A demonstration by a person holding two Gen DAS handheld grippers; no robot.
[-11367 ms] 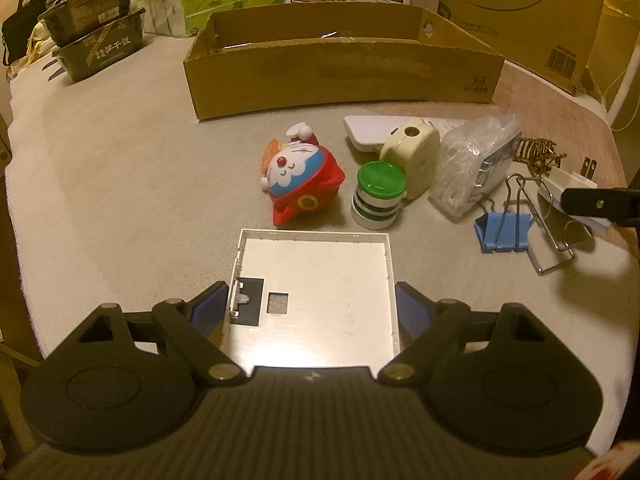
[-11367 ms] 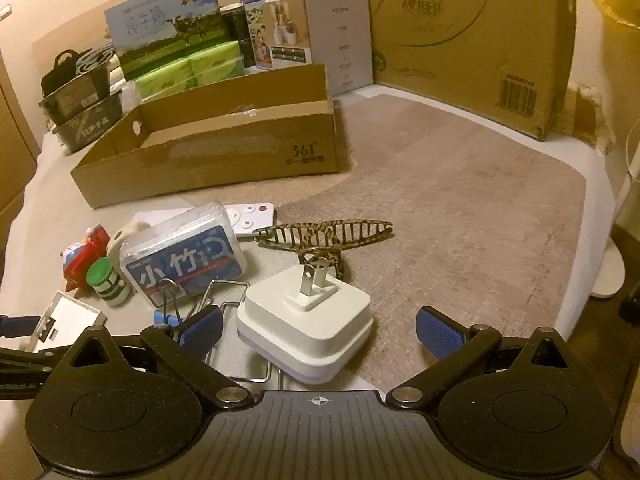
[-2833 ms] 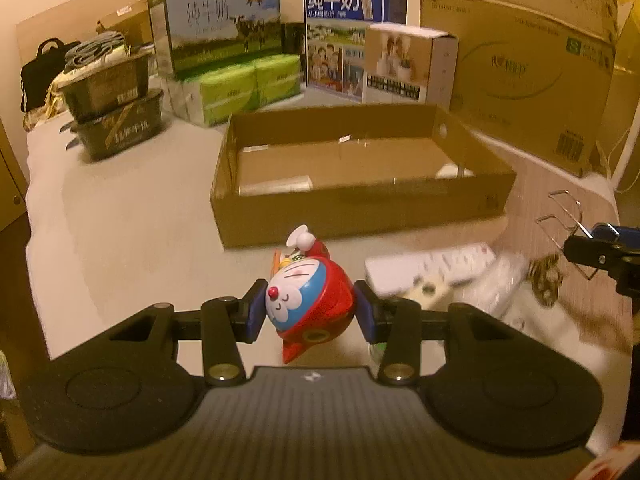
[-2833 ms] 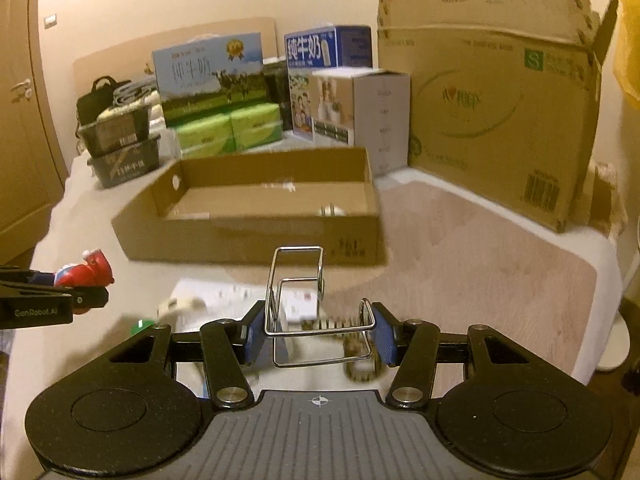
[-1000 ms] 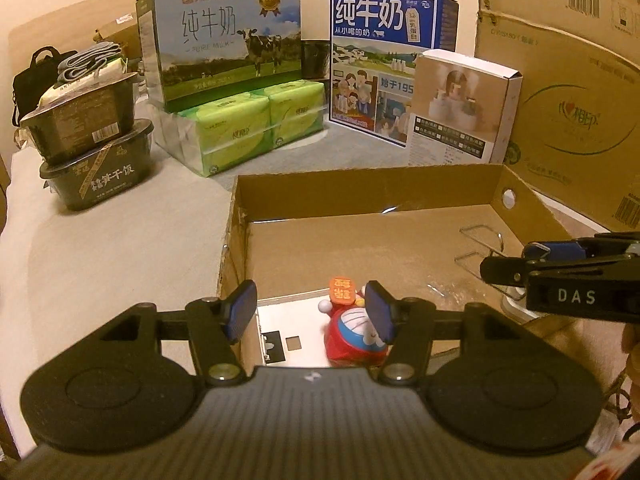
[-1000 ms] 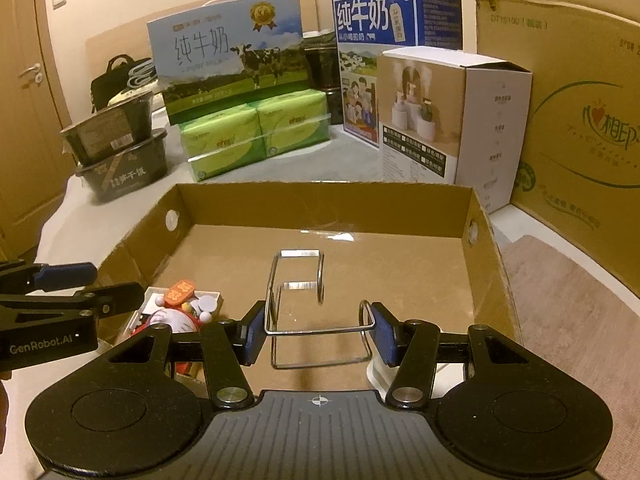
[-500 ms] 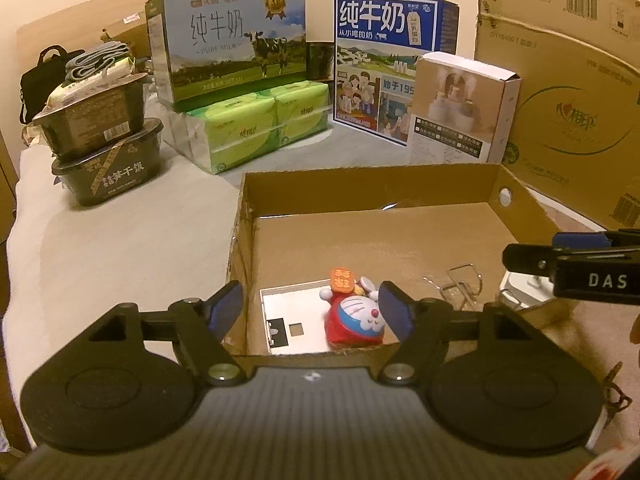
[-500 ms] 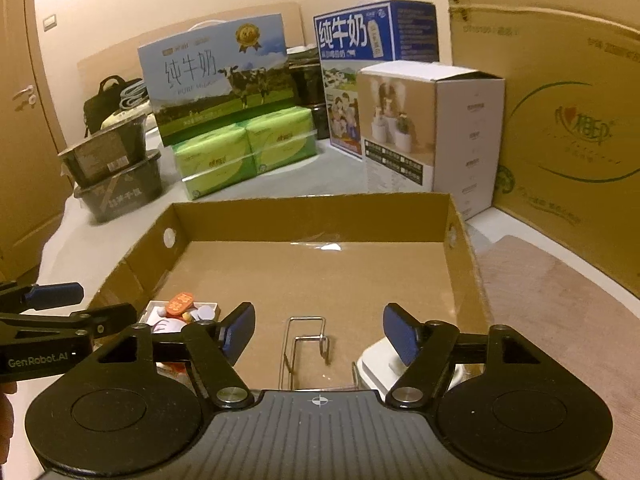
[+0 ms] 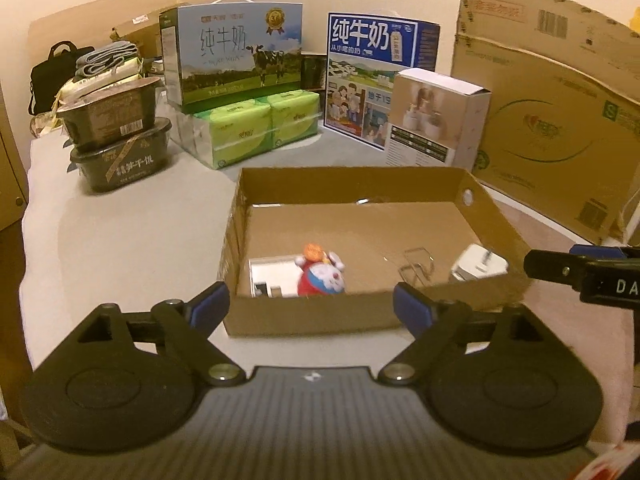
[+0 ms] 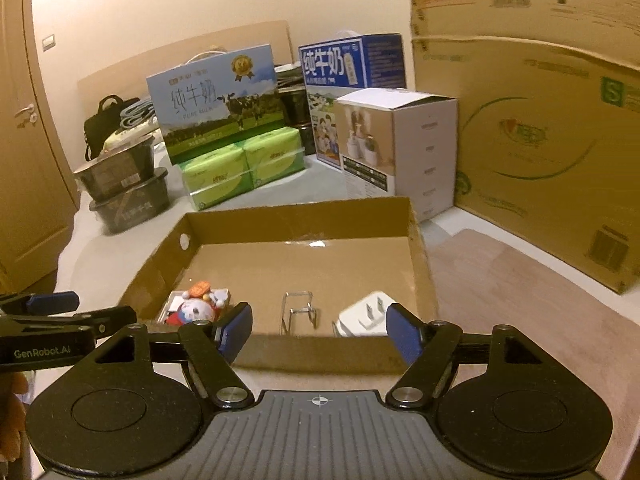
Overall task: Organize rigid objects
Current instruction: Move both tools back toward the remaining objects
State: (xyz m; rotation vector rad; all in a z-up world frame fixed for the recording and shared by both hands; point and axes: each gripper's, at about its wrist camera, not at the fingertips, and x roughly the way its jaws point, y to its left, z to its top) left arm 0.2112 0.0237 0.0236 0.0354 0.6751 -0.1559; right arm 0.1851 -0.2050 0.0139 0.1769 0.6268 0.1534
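Observation:
A shallow cardboard box (image 9: 360, 312) stands ahead of both grippers; it also shows in the right wrist view (image 10: 316, 354). Inside it lie a red and blue Doraemon toy (image 9: 322, 274) (image 10: 196, 310), a white flat plate (image 9: 270, 274), a wire binder clip (image 9: 418, 266) (image 10: 300, 312) and a white plug adapter (image 9: 478, 266) (image 10: 362, 318). My left gripper (image 9: 310, 306) is open and empty, just in front of the box's near wall. My right gripper (image 10: 320, 334) is open and empty, also in front of the near wall.
Behind the box stand milk cartons (image 9: 240, 54), green tissue packs (image 9: 256, 128), a white product box (image 9: 436, 118) and stacked black food tubs (image 9: 116, 136). A large cardboard carton (image 9: 560, 120) fills the right side. A door (image 10: 24, 160) is at the left.
Both grippers have pulled back from over the box to in front of its near wall. The binder clip, let go half a second ago, lies in the box with the toy.

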